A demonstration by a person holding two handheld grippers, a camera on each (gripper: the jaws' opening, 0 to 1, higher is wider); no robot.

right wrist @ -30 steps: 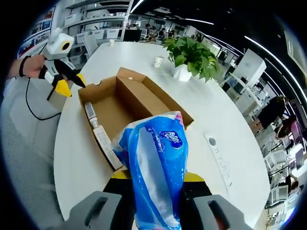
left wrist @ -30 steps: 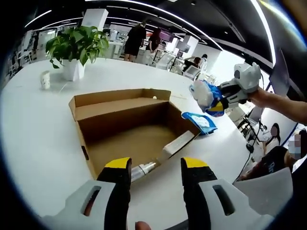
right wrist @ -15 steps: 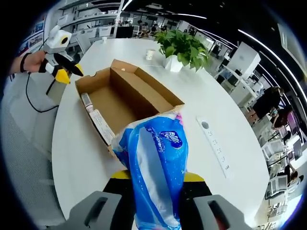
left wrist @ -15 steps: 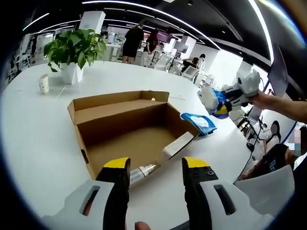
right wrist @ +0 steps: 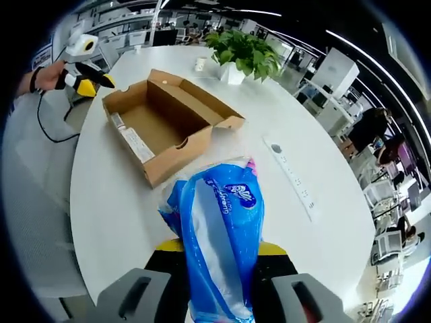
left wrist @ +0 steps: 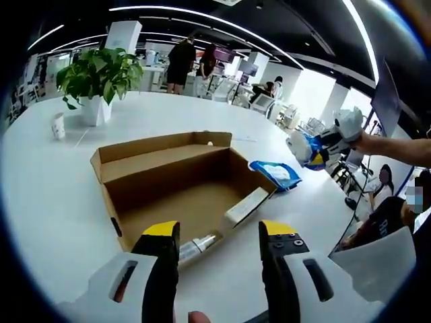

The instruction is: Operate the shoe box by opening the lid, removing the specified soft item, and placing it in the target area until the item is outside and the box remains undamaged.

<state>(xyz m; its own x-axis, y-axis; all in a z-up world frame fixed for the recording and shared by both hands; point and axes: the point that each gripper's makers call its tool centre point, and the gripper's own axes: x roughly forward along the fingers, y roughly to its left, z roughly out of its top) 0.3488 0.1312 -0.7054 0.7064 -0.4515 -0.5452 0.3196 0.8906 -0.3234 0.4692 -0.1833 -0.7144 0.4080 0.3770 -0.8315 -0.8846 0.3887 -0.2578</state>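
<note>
Shoe box (left wrist: 182, 185): brown corrugated cardboard, rectangular, open at the top, lid flap folded back along its far side; it sits on the table (left wrist: 47, 202) with bare white surface on every side. Inside, against the near wall, lie a flat pale strip (left wrist: 246, 205) and a small cylinder (left wrist: 195, 245).

Tissue pack (right wrist: 219, 235): soft crinkled blue and white plastic, printed label, outside the box and held above the table's near edge, well apart from the box.

Right gripper (right wrist: 219, 259): yellow-tipped jaws clamped on the tissue pack.

Left gripper (left wrist: 219, 232): yellow-tipped jaws spread apart, holding nothing, just short of the box's near wall.

Second blue pack (left wrist: 276, 173): flat on the table, just beside the box's right corner.

Power strip (right wrist: 291, 178): long, white, lying beyond the box.

Potted plant (left wrist: 97, 77) and paper cup (left wrist: 58, 125): at the far side.

Surface: smooth, white, rounded edge. Room: open office, strip lights overhead, desks, people standing in the background.
</note>
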